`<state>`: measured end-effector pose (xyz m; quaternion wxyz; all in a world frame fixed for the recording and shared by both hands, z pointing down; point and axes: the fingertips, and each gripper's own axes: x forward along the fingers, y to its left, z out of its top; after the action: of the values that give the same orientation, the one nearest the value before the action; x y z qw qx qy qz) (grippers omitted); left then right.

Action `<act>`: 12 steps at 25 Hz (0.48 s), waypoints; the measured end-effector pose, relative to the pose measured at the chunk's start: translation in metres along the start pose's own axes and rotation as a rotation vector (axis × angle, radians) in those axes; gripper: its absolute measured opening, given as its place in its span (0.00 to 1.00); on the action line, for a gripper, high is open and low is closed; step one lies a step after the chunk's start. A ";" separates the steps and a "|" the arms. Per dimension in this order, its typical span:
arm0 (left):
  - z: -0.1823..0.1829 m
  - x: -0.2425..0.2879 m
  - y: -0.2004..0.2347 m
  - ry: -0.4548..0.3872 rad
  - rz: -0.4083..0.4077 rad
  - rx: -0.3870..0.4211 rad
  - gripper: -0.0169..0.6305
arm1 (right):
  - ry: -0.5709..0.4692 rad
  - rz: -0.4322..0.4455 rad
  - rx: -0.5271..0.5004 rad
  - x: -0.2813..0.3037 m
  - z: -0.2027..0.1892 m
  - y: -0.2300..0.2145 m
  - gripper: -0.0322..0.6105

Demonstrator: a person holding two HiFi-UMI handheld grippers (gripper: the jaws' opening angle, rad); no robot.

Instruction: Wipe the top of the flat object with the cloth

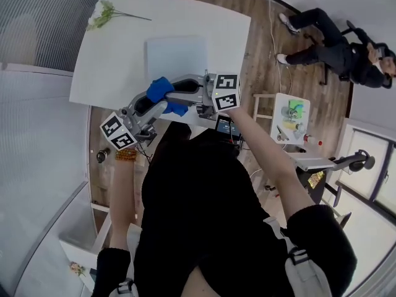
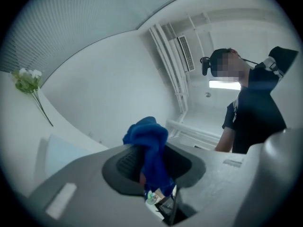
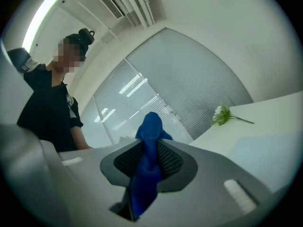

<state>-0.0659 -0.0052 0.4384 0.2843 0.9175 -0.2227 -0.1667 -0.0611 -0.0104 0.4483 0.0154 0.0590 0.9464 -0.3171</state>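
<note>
Cloth (image 1: pixel 162 91), blue and bunched, strung between the two grippers over the near edge of the white table (image 1: pixel 204 23).

Head view first: left gripper (image 1: pixel 158 104) angled in from the lower left, right gripper (image 1: pixel 179 98) from the right, marker cubes up, jaw tips together on the cloth. Flat pad (image 1: pixel 176 54), pale blue-grey, lying on the table just beyond the cloth; touching or apart, impossible to tell from up here. Flower sprig (image 1: pixel 102 14) at the far left corner, well apart. Seated person (image 1: pixel 334 45) at the upper right and small cart (image 1: pixel 291 119) on the wood floor, found in no other view.

Left gripper view: left gripper (image 2: pixel 151 167) tipped upward, jaws clamped on the cloth (image 2: pixel 149 150), a blue wad bulging above the dark pads (image 2: pixel 125 162), a tail trailing below. Flat pad (image 2: pixel 59 152) low at the left, off to the side of the cloth. Flower sprig (image 2: pixel 28 79) beyond it. Person in black (image 2: pixel 255 112) at the right.

Right gripper view: right gripper (image 3: pixel 149 162) likewise closed tight on the cloth (image 3: pixel 149 174), a blue peak poking up between the mesh pads (image 3: pixel 168 160). Flat pad (image 3: pixel 265 148) now at the right, flower sprig (image 3: pixel 222 115) behind it, person in black (image 3: pixel 47 112) at the left.
</note>
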 end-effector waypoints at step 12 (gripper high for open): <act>0.035 -0.007 0.177 0.481 0.630 0.608 0.10 | 0.092 -0.452 -0.024 -0.099 -0.036 -0.053 0.24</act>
<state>-0.1422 -0.1485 0.5178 0.0839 0.8596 -0.4554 0.2162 0.0307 -0.0410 0.5158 -0.0982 -0.1402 0.9391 -0.2981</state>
